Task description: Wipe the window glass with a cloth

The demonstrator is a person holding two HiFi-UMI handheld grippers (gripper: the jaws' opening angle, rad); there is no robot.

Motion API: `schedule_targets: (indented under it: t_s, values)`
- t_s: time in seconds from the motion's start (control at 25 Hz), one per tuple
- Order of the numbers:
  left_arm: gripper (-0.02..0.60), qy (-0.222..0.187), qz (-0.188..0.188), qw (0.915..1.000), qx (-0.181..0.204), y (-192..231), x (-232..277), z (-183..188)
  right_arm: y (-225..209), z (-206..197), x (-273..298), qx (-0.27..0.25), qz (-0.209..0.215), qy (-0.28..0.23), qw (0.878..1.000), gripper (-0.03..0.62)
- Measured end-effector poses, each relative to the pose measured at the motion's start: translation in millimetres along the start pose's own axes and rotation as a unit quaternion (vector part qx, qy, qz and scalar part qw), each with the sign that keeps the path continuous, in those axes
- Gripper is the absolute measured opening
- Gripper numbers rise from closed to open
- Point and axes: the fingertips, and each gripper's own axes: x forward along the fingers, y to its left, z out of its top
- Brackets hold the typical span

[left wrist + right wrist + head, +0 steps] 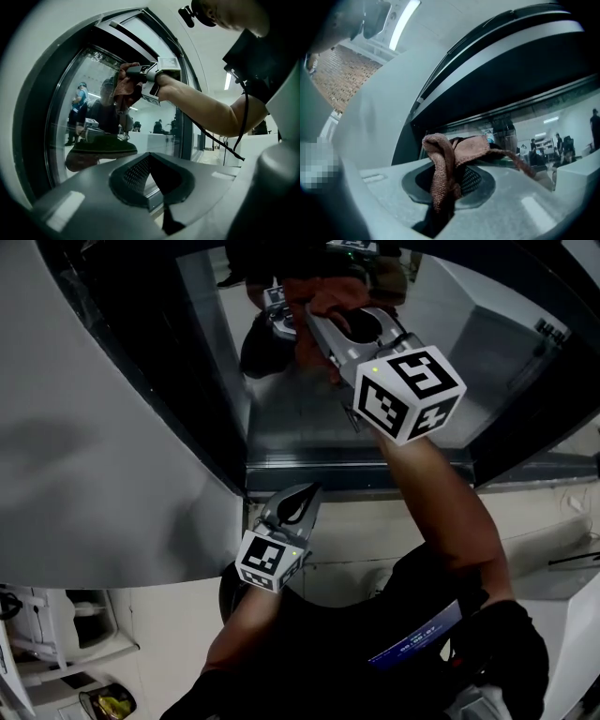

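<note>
One brown cloth (440, 171) is clamped between the jaws of the right gripper (323, 320). In the right gripper view it is folded, goes down into the closed jaws, and one loose corner hangs to the side. In the left gripper view the cloth is bunched at the gripper's front and lies against the window glass (89, 126), in its upper part, with its own reflection next to it.

The glass is a tall pane in a dark frame (141, 362), and the frame is set in a plain grey-white wall (84, 427). The pane reflects the person and the gripper. Through it a bright room is visible, with white counters, long ceiling lamps and some people standing far away. On this side the floor (356, 540) below the frame is pale and smooth. A long ceiling lamp (403, 21) shines above in the right gripper view.

The left gripper (302, 498) is held low, near the bottom edge of the frame and well apart from the cloth. Its jaws are closed together with nothing between them.

At the lower left of the head view stands a white rack (66, 634). Beside it is a small dark container (108, 701) with something yellow inside. What this yellow thing is, I cannot tell.
</note>
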Motion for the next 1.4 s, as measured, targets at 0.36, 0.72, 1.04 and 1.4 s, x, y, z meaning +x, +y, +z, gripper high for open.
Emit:
schedule_targets:
  t_s: [0.36, 0.72, 1.04, 1.4]
  values:
    - [0.017, -0.016, -0.013, 0.9997, -0.017, 1.9, -1.7, 14.6, -13.7, -3.0, 12.3, -0.040, -0.013, 0.007, 0.999, 0.043]
    - [0.017, -0.014, -0.013, 0.9998, 0.000, -2.7, 1.4, 21.7, -28.8, -5.4, -2.5, -0.055, -0.021, 0.003, 0.998, 0.043]
    - [0.017, -0.013, -0.017, 0.9998, -0.005, -8.9, 8.2, 19.9, -51.9, -6.4, -27.2, -0.058, -0.041, 0.007, 0.997, 0.043]
    - [0.017, -0.009, -0.020, 0.9998, -0.002, -18.0, 14.9, 19.1, -80.8, -1.1, -55.9, -0.066, -0.065, 0.005, 0.996, 0.043]
